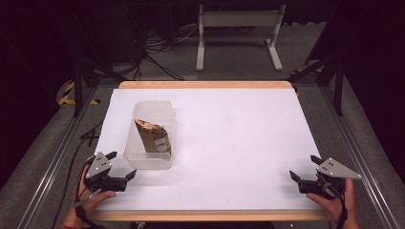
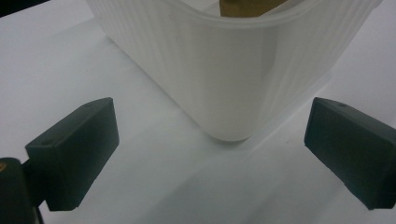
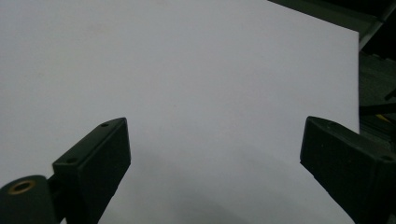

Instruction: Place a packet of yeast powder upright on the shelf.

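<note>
Near edge, left corner: left gripper (image 1: 117, 168) low over the white table (image 1: 229, 143), jaws wide apart, nothing held. Near corner of the translucent plastic tub (image 2: 224, 74) dead ahead in the left gripper view, centred between the jaws but not yet inside them, no contact.

Near edge, right corner: right gripper (image 1: 305, 168) also spread wide, empty, aimed across bare white surface in the right gripper view. Well apart from the tub.

Tub (image 1: 150, 134) on the left half of the table, closer to the left edge than to centre, between near and far edges. Long axis roughly near-to-far, tilted slightly so the near end sits a bit right of the far end. Open top up.

Inside: crumpled brown paper bag (image 1: 154, 136), leaning along the tub's length, torn top toward the far-left, base toward the near end. Some print on the side, unreadable.

Handling guesses: tub thin-walled, ribbed, light, flexes if squeezed hard; smooth plastic, likely slippery on the pads. Best grab probably on the rim or one wall at the near end, one jaw inside, one outside. Corner itself too rounded for a firm pinch. Bag soft, light, crushable, tears easily; pinch at the crumpled top if lifting it out. Contents unknown.
</note>
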Tool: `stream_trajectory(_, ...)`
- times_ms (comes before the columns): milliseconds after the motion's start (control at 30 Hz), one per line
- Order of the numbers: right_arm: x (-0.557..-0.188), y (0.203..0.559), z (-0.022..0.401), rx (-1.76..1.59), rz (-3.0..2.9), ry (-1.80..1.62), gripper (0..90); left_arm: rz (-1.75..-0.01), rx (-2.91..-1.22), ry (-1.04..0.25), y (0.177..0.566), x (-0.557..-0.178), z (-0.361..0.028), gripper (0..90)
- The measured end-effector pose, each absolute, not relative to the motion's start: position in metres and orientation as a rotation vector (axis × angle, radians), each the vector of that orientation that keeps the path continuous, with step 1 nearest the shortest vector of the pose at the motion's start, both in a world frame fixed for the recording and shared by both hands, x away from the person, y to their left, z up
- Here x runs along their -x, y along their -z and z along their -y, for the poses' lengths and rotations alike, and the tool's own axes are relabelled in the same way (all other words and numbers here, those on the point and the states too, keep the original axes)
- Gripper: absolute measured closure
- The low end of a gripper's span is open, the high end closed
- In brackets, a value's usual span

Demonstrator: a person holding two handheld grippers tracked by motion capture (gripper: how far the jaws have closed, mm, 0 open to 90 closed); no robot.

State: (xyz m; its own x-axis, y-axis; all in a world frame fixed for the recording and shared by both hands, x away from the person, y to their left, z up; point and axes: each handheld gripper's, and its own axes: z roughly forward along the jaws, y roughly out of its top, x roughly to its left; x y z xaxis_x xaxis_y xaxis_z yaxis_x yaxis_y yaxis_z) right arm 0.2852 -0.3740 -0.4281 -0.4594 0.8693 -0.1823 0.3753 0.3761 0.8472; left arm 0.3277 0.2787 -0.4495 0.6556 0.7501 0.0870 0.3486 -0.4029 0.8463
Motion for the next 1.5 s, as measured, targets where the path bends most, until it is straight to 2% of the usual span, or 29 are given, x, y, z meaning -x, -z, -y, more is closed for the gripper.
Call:
stream_trajectory(533, -0.275, 0.429, 0.376, -1.055, -1.968, -0.977, 8.9, -0.821, -2.029, -0.593, 0.448, -0.331, -0.271, 3.8)
stream_trajectory(1500, -0.281, 0.434, 0.363, -1.017, -2.02, -0.93, 8.8, -0.83, -2.035, -0.595, 0.449, -0.334, -0.272, 3.7)
